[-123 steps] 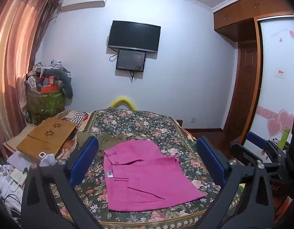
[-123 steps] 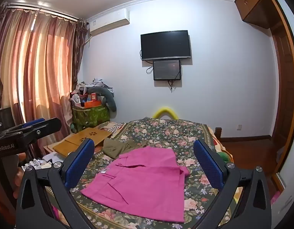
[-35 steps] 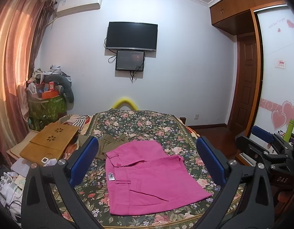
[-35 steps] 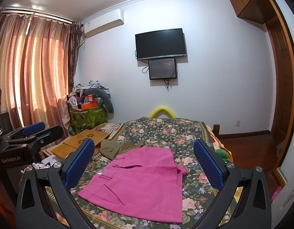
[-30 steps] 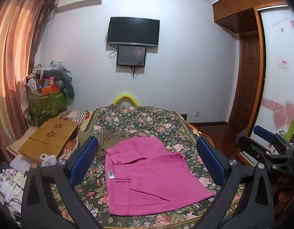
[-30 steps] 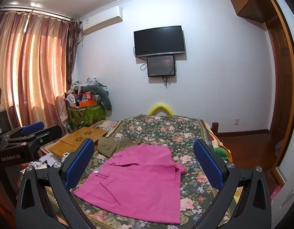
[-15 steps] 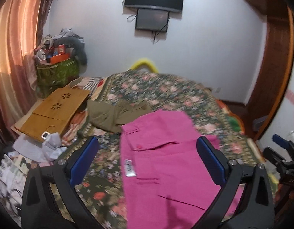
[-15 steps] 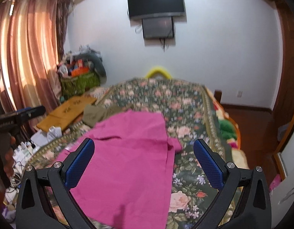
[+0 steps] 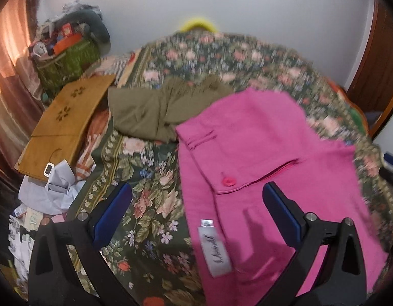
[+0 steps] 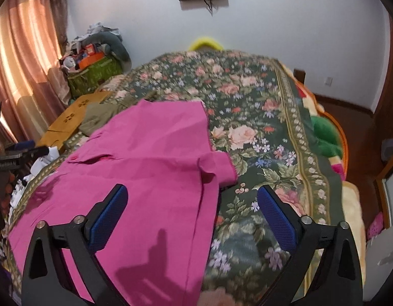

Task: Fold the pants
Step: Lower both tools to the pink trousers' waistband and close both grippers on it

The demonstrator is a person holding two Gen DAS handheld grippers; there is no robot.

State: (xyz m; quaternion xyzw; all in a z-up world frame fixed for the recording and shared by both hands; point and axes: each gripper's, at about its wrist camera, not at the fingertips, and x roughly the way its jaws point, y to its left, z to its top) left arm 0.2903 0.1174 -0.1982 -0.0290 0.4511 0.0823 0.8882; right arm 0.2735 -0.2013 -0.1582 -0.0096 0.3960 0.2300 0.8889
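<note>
Bright pink pants [image 9: 260, 158] lie spread flat on the floral bedspread [image 9: 150, 204], waistband with a pink button toward the left and a white label [image 9: 216, 250] at its near edge. They also show in the right wrist view [image 10: 145, 163]. My left gripper [image 9: 196, 214] is open and empty, low over the waistband edge. My right gripper [image 10: 191, 211] is open and empty, over the pants' right edge near a folded-up corner [image 10: 216, 168].
Olive-green pants [image 9: 155, 109] lie bunched beyond the pink ones. A wooden lap tray [image 9: 66, 122] and papers [image 9: 48, 191] lie left of the bed. A green plush thing [image 10: 326, 135] lies at the bed's right edge. A cluttered green bin [image 10: 94, 74] stands by the curtain.
Both grippers have dropped and moved forward over the bed, tilting down toward the pink pants, which now fill the views. The pants have not moved. Both grippers stay open.
</note>
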